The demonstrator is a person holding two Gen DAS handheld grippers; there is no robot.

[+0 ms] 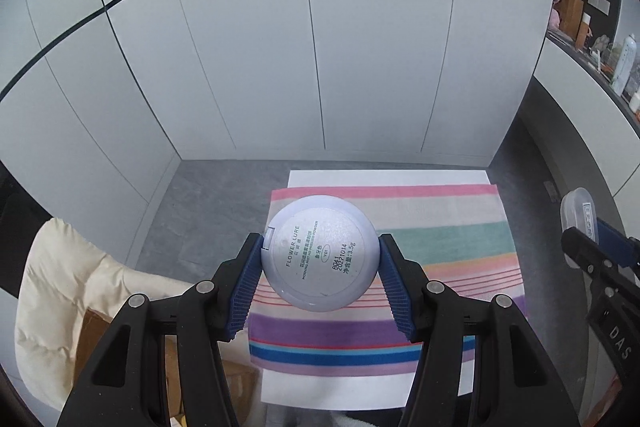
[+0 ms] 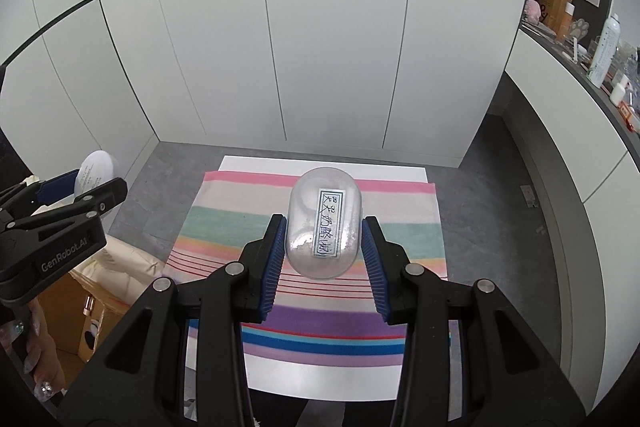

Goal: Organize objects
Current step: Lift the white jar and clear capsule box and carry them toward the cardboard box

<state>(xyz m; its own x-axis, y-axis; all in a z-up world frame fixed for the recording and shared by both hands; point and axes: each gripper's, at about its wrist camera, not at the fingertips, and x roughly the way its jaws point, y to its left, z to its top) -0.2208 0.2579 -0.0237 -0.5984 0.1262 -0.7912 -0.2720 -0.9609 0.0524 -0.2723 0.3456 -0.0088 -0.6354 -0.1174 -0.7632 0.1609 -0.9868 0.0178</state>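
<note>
The left gripper (image 1: 320,267) clamps a round, glossy lavender powder compact (image 1: 319,253). The right gripper (image 2: 324,243) clamps a clear oval plastic container (image 2: 325,229) above the striped cloth (image 2: 224,223).

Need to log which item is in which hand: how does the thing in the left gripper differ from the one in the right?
The compact in the left gripper is a flat, round, opaque pale lilac disc with printed text. The clear container in the right gripper is oblong, see-through, and carries a handwritten label. Both are clamped by their sides between blue pads, held up above the striped cloth.
</note>
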